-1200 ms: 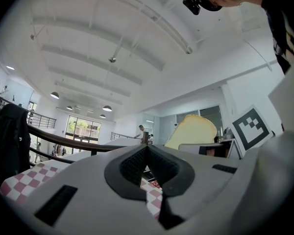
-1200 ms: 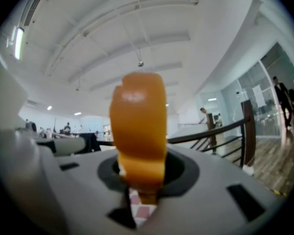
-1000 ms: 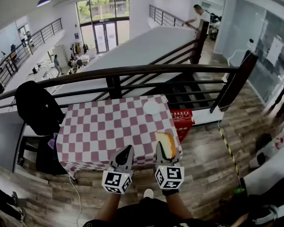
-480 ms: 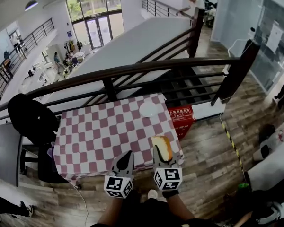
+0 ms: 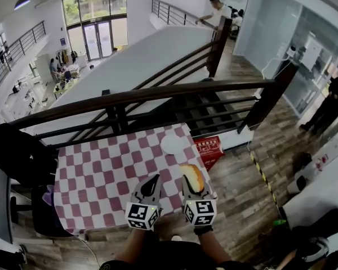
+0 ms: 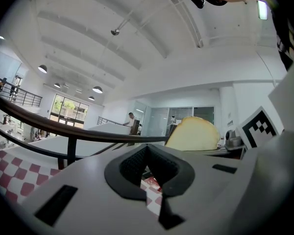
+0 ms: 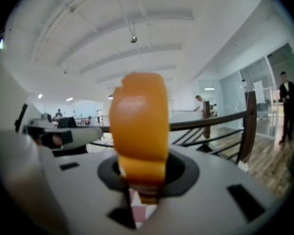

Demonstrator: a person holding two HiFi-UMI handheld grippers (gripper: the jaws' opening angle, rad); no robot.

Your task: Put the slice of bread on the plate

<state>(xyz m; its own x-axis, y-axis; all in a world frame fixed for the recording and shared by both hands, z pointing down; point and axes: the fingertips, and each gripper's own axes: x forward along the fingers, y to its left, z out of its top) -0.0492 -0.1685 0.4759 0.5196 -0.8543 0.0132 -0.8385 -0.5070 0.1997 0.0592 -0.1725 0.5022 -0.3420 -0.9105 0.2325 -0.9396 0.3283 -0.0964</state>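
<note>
Checkered table [image 5: 96, 173], railing [image 5: 129, 97] behind, plate [image 5: 173, 144] ahead, right gripper [image 5: 189, 182] holding bread [image 5: 194, 175]

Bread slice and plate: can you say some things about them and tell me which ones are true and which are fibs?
1. The slice of bread is pinched in the right gripper. True.
2. The bread is lying on the plate. False: it is up in the gripper, and the plate has nothing on it.
3. The left gripper holds a second slice. False: nothing is between its jaws.
4. The plate sits on the checked tablecloth. True.
5. The plate is red. False: it is white.
</note>
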